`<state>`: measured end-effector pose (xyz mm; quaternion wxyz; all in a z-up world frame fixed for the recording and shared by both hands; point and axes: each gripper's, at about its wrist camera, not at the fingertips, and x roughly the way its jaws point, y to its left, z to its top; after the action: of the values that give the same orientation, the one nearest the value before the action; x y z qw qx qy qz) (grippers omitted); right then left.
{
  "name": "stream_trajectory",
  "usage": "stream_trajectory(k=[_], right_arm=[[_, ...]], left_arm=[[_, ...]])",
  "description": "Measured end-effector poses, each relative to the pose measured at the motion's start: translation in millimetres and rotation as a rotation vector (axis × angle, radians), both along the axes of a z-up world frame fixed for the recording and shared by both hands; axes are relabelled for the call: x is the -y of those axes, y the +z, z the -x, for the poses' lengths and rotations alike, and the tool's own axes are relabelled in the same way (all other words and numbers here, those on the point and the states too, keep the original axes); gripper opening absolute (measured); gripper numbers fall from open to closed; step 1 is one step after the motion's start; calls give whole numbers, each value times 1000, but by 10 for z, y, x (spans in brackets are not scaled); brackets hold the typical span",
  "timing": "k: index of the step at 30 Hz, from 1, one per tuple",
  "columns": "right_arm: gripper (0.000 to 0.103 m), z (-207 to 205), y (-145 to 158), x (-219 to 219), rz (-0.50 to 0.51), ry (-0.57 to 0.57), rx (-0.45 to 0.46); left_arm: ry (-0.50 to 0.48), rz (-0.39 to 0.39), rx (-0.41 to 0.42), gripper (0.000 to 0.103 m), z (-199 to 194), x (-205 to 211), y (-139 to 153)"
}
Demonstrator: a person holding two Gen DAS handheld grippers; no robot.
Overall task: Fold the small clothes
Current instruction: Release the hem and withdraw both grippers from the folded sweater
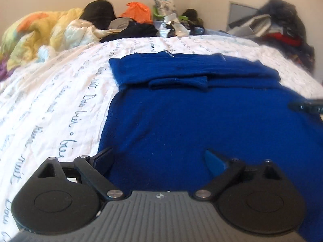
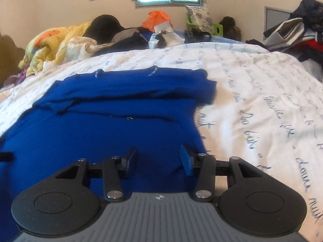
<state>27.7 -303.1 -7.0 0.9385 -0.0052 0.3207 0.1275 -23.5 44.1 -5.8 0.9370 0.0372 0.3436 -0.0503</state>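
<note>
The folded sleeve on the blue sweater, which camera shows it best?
The left wrist view: the sleeve lies across the blue sweater mid-frame, cuff and edges clear. The right wrist view shows only its blurred end at the sweater's left side.

Bed (image 1: 60,92) covered by a white sheet (image 2: 252,92) printed with dark cursive script. Blue knit garment (image 1: 181,121) lies flat at centre, far portion folded over in layers. At 10 o'clock, a crumpled yellow-orange quilt (image 1: 40,32). At 12 o'clock along the far edge, a heap of dark clothes (image 1: 133,30) and an orange bag (image 1: 137,10). At 2 o'clock, a pile of mixed garments (image 1: 282,26).
</note>
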Motion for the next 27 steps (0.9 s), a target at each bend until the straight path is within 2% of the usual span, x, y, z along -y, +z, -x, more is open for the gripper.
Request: stream_trajectory(k=[1, 2, 4, 5, 7, 8, 10, 11, 12, 13, 14, 16, 18, 19, 20, 21, 23, 24, 25, 26, 27], right_arm=[[46, 8, -1, -49, 43, 12, 7], [46, 24, 37, -113, 89, 5, 2], [51, 72, 240, -269, 116, -79, -58], [52, 188, 341, -333, 55, -64, -54], [73, 418, 413, -458, -57, 28, -43], [73, 549, 383, -563, -57, 79, -66], [73, 734, 232, -787, 38, 152, -107], [75, 823, 109, -834, 98, 172, -127], [87, 987, 49, -799, 128, 187, -46], [98, 1099, -4, -686, 124, 181, -16], [98, 1135, -20, -525, 80, 162, -48], [99, 1215, 10, -326, 100, 134, -61], [99, 1241, 60, -269, 110, 126, -89], [99, 1220, 129, -324, 131, 105, -123], [99, 1181, 209, -416, 139, 63, -143], [99, 1173, 289, -466, 107, 52, -133], [99, 1190, 396, -634, -3, 125, -93], [99, 1167, 386, -737, -17, 151, -104], [98, 1133, 339, -839, 0, 165, -123], [98, 1090, 249, -933, 62, 144, -141], [101, 1051, 142, -978, 113, 146, -168]], left_arm=[[19, -41, 8, 99, 18, 17, 41], [29, -68, 17, 94, 74, 71, 81], [5, -44, 35, 92, 201, 172, 185], [-29, 1, 55, 96, 335, 207, 256], [-92, 39, 67, 99, 506, 345, 289], [-140, 33, 51, 99, 563, 437, 256], [-198, -20, -3, 99, 644, 533, 108], [-200, -31, -6, 103, 684, 504, 33], [-190, -15, 10, 103, 739, 409, 4], [-198, -1, -5, 103, 760, 299, 4], [-194, -15, 2, 103, 794, 213, 8], [-177, -23, 8, 103, 842, 74, 7], [-133, -6, -33, 103, 809, 45, 59], [-109, -1, -41, 93, 803, 104, 139], [-104, 18, -23, 90, 810, 156, 212], [-115, 46, 1, 94, 819, 206, 262], [-153, 71, 34, 100, 821, 368, 290], [-173, 57, 27, 95, 809, 455, 256], [-182, 34, 12, 96, 795, 517, 193], [-195, 12, -33, 99, 798, 536, 106], [-197, 13, -25, 103, 839, 507, 55]])
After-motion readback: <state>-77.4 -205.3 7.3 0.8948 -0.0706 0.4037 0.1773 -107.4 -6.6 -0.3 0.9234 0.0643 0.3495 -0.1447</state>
